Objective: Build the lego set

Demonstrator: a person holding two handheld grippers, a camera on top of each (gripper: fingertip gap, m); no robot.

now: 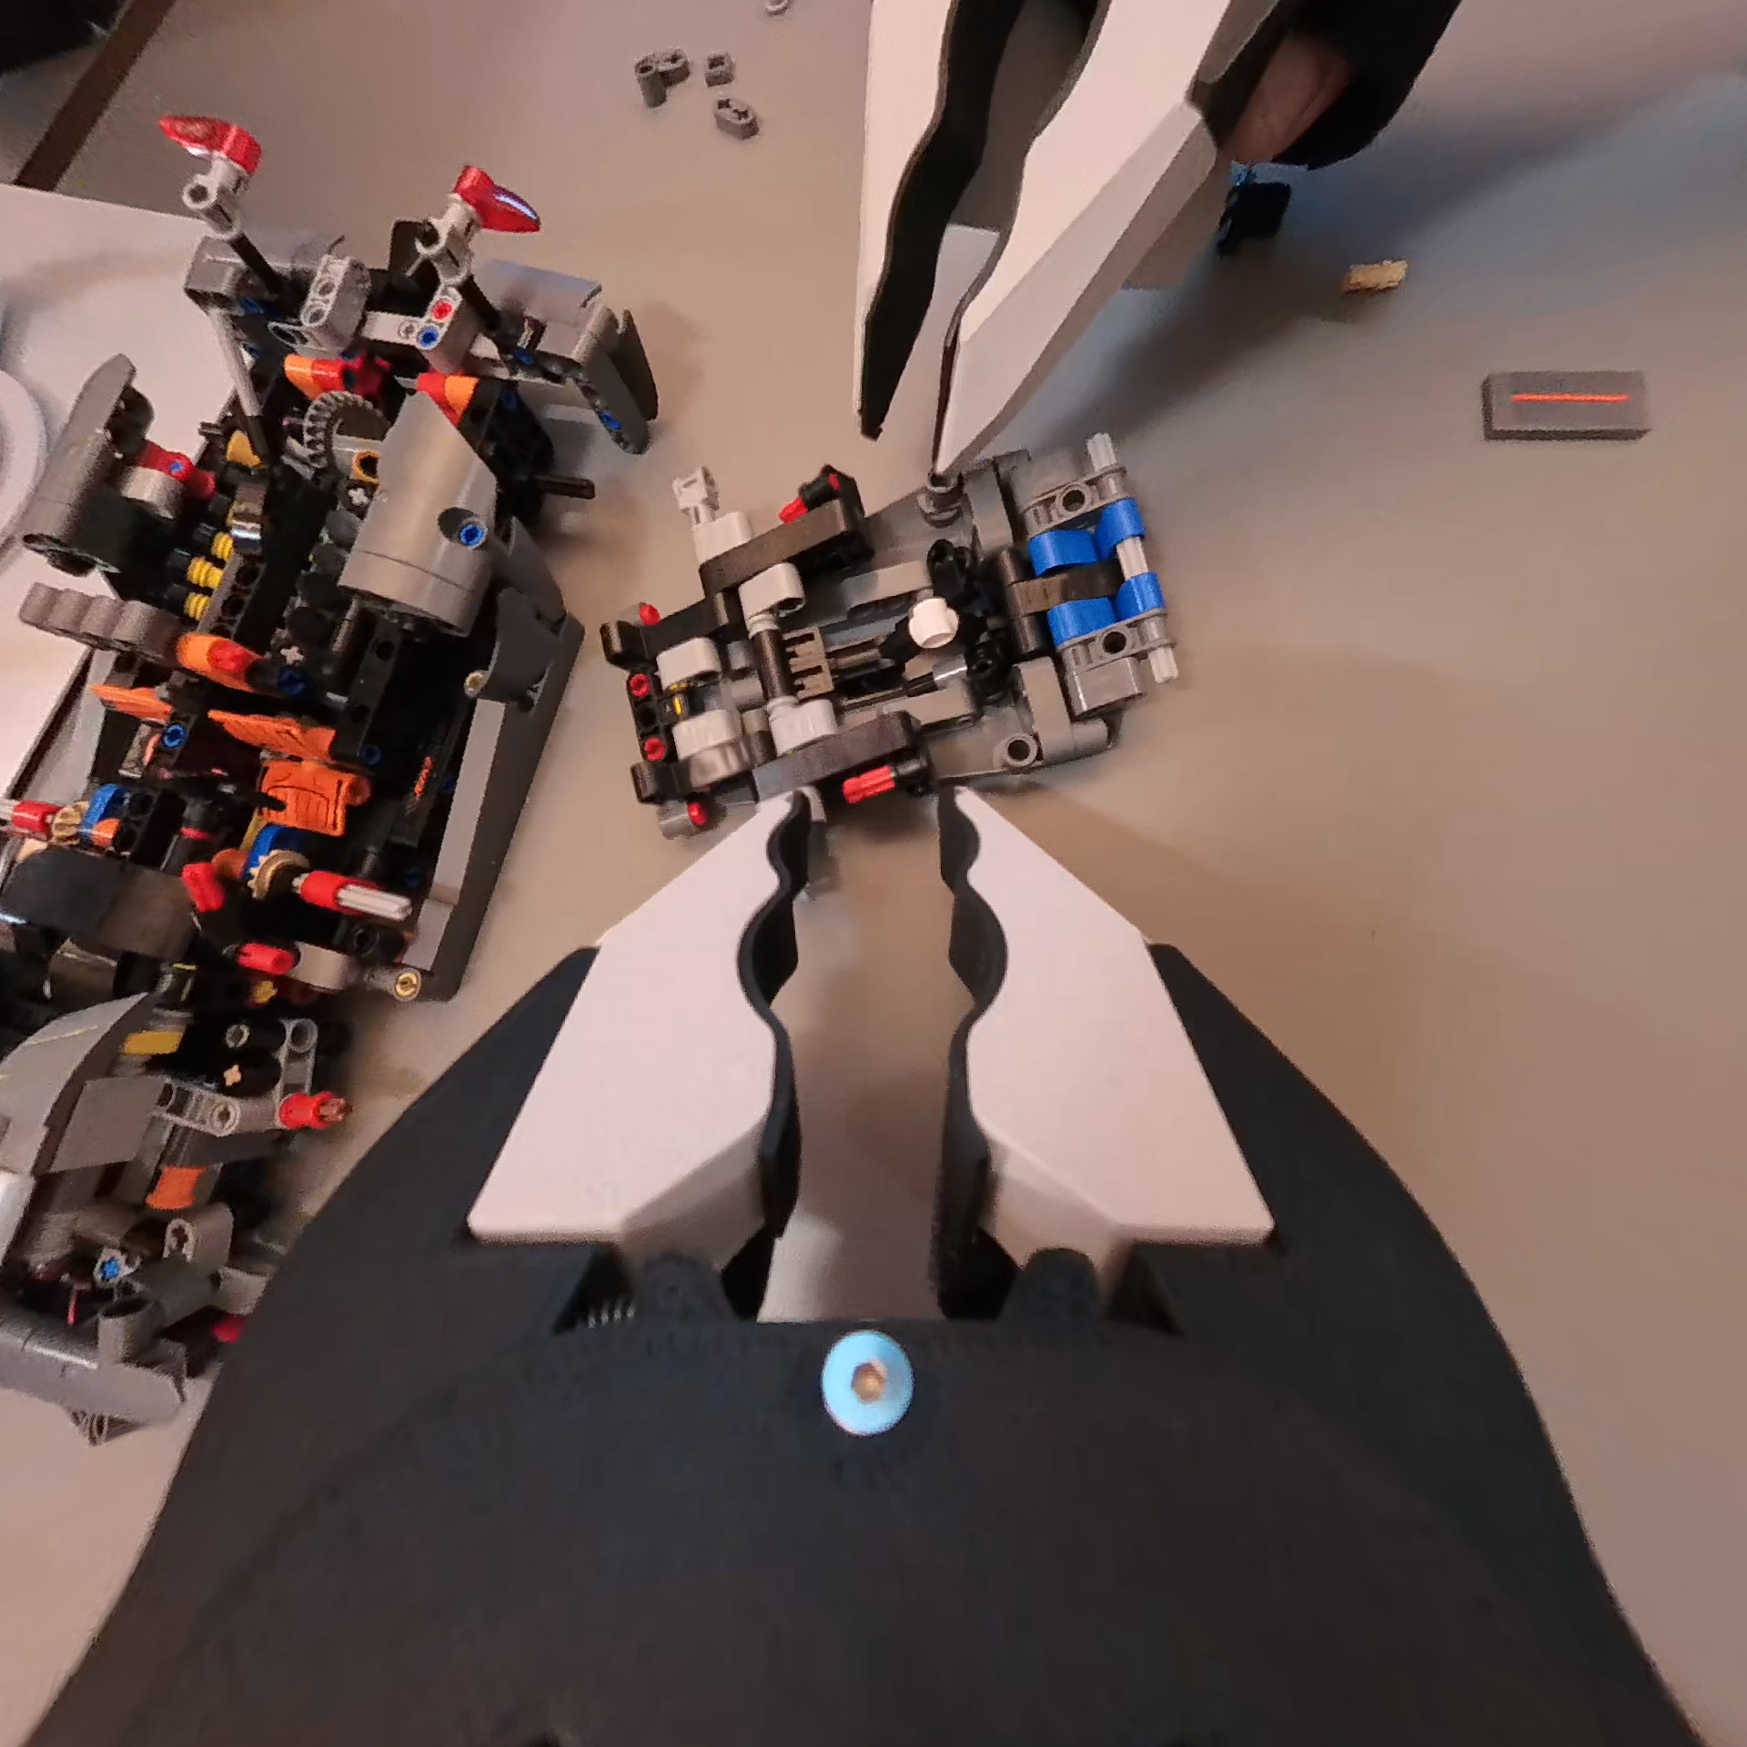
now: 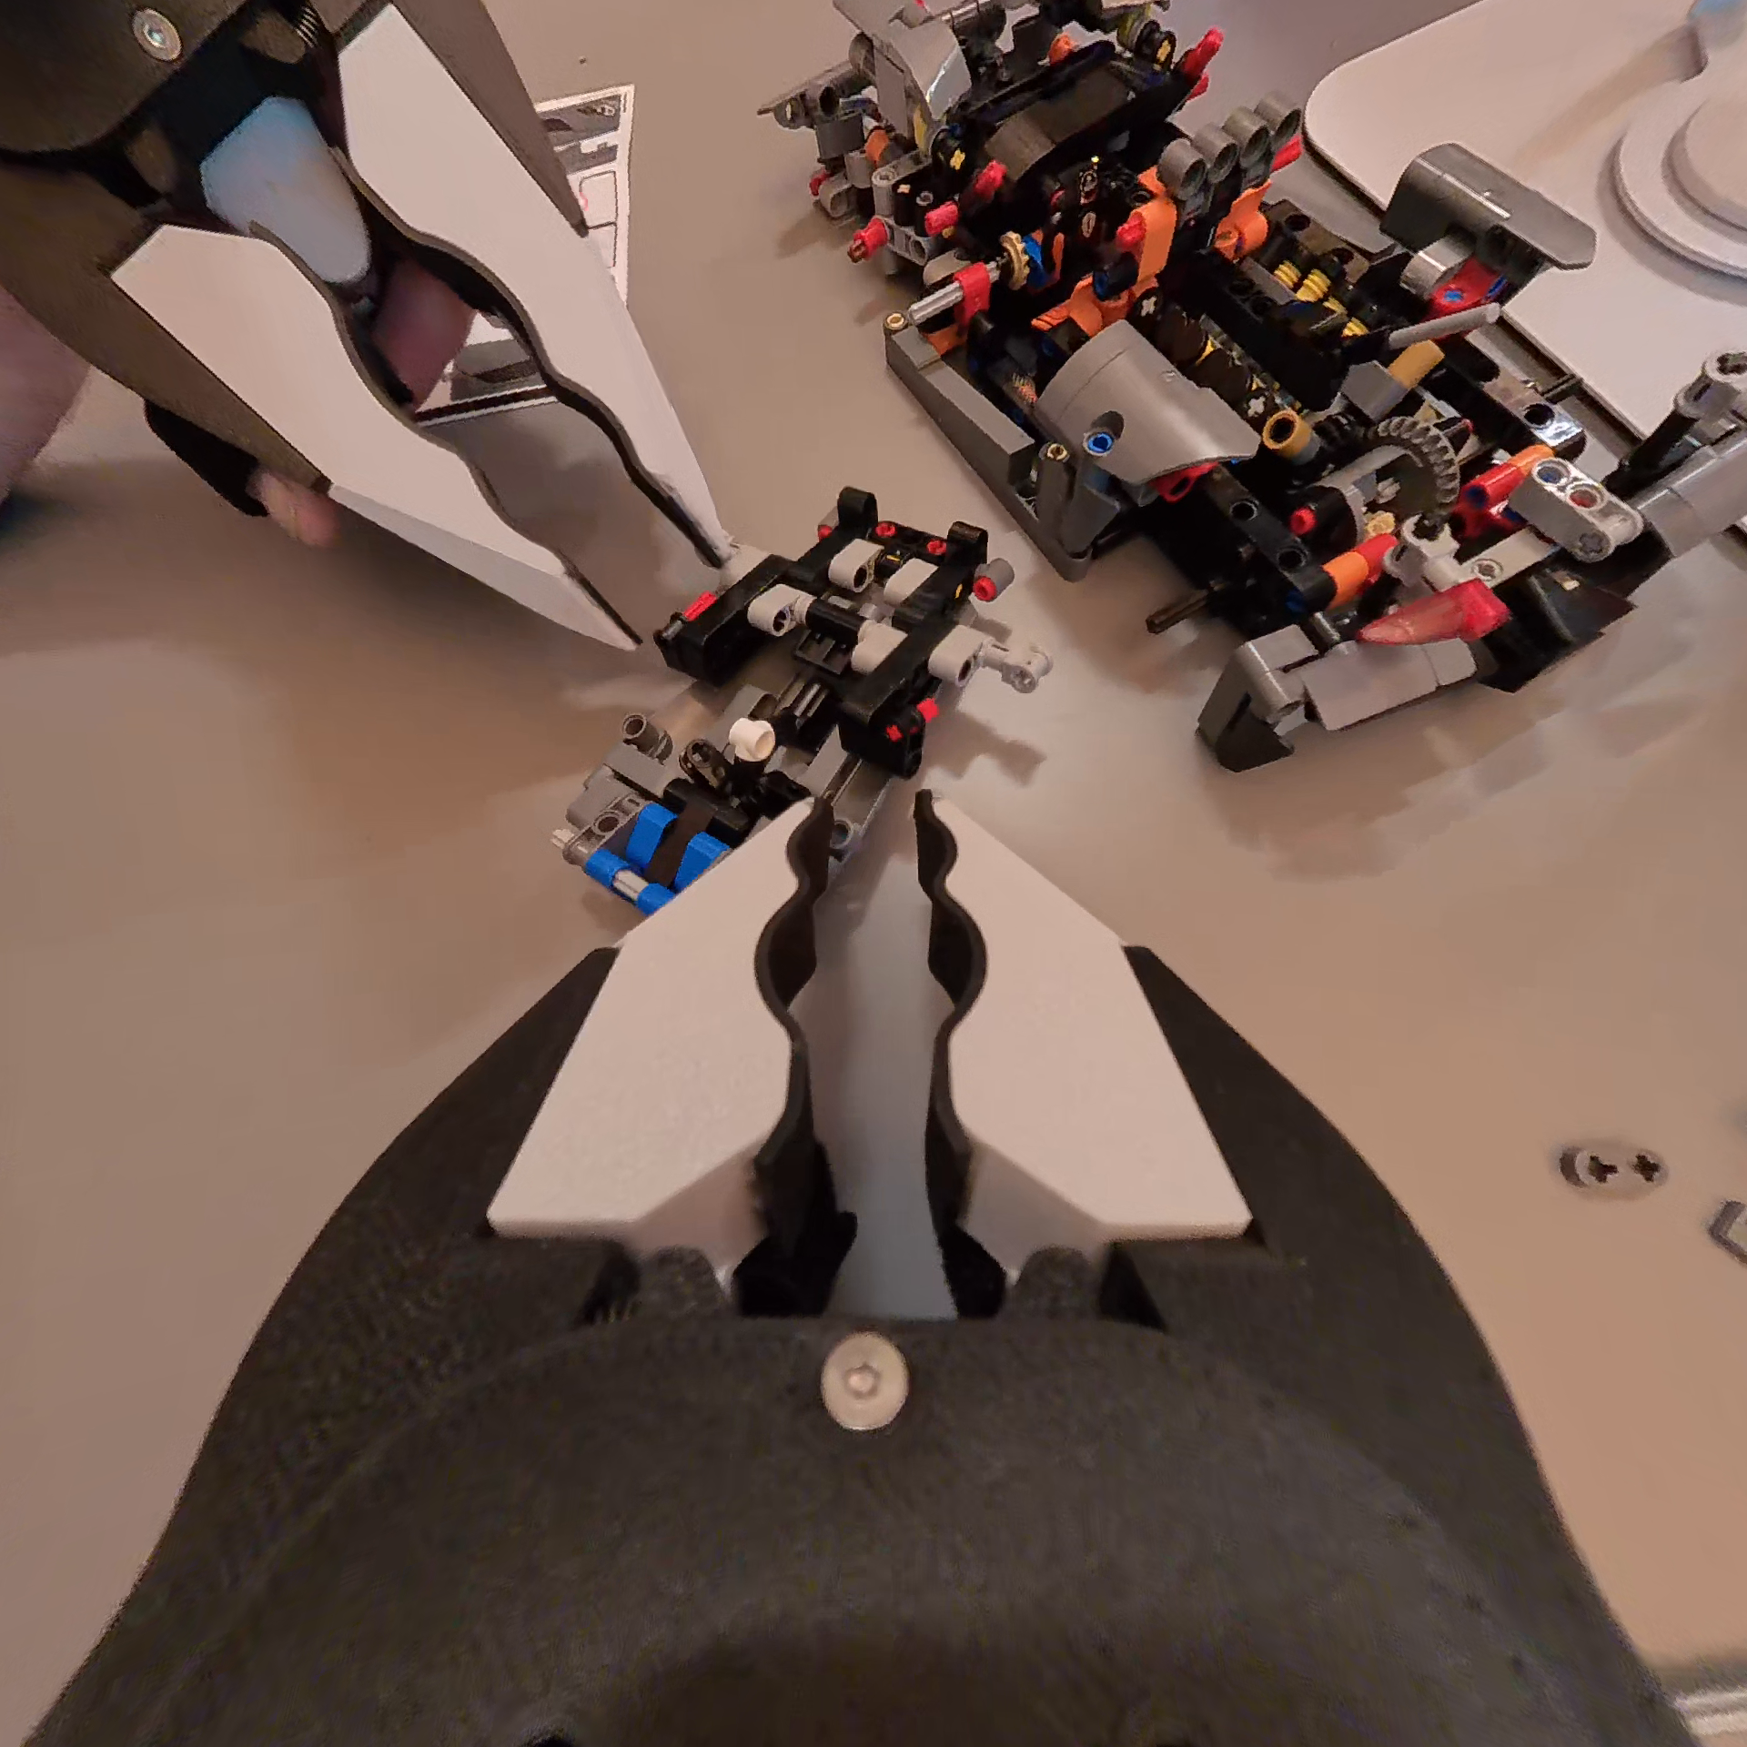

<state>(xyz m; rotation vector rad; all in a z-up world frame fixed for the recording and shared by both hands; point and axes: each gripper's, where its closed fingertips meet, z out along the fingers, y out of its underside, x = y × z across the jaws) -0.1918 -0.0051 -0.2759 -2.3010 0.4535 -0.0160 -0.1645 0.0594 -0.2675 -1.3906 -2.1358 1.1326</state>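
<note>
A small grey and black Lego sub-assembly (image 1: pixel 879 643) with blue parts at one end lies on the table; it also shows in the right wrist view (image 2: pixel 804 690). My left gripper (image 1: pixel 874 813) is open, its tips at the black beam with the red pin, the left tip touching the edge. It shows in the right wrist view (image 2: pixel 676 600) at the assembly's far end. My right gripper (image 2: pixel 868 811) is open at the grey beam on the blue-part end. In the left wrist view (image 1: pixel 906 446) one of its tips touches a grey pin.
A large, colourful Lego chassis (image 1: pixel 284 614) (image 2: pixel 1229 378) sits close beside the sub-assembly, partly on a white base (image 2: pixel 1513 95). Loose grey parts (image 1: pixel 700 85) (image 2: pixel 1612 1169), a dark tile with a red line (image 1: pixel 1565 405) and an instruction sheet (image 2: pixel 591 142) lie around. The left gripper's tips are roughly 8 cm from the right gripper's.
</note>
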